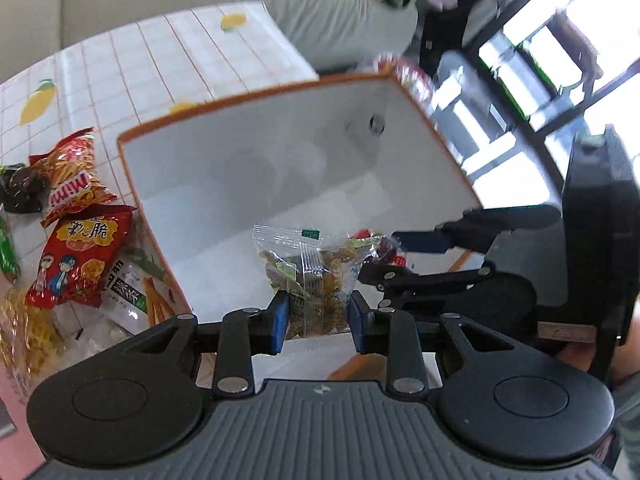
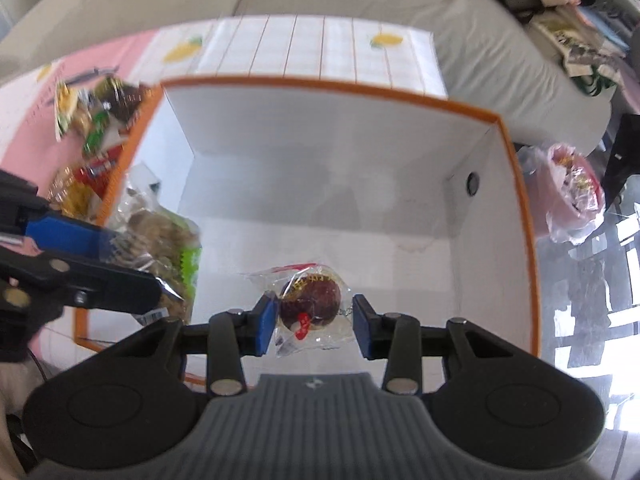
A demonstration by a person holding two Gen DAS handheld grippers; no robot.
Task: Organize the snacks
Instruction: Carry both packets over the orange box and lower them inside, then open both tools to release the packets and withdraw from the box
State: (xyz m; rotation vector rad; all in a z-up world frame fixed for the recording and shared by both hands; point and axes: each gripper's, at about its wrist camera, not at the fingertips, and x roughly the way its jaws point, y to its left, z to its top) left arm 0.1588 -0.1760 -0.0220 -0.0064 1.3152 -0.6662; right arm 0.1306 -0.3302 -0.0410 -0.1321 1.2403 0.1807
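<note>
A white box with an orange rim [image 1: 256, 96] stands on the tiled tablecloth; it also shows in the right wrist view [image 2: 332, 84]. My left gripper [image 1: 318, 318] is shut on a clear packet of raisins and nuts [image 1: 310, 276], held over the box's near edge; this packet also shows in the right wrist view [image 2: 168, 240]. My right gripper [image 2: 316, 322] holds a clear-wrapped dark red round snack [image 2: 310, 302] between its blue pads above the box's inside; its jaws stand fairly wide, the right pad at the wrapper's edge. The right gripper's fingers [image 1: 424, 240] show in the left wrist view.
Loose snack bags lie left of the box: two red bags [image 1: 80, 248], a white-green packet [image 1: 132, 292], a yellow bag [image 1: 24, 336]. More snacks [image 2: 100, 116] lie on the pink mat. A pink plastic bag [image 2: 572, 192] sits right of the box. A grey sofa [image 2: 480, 20] is behind.
</note>
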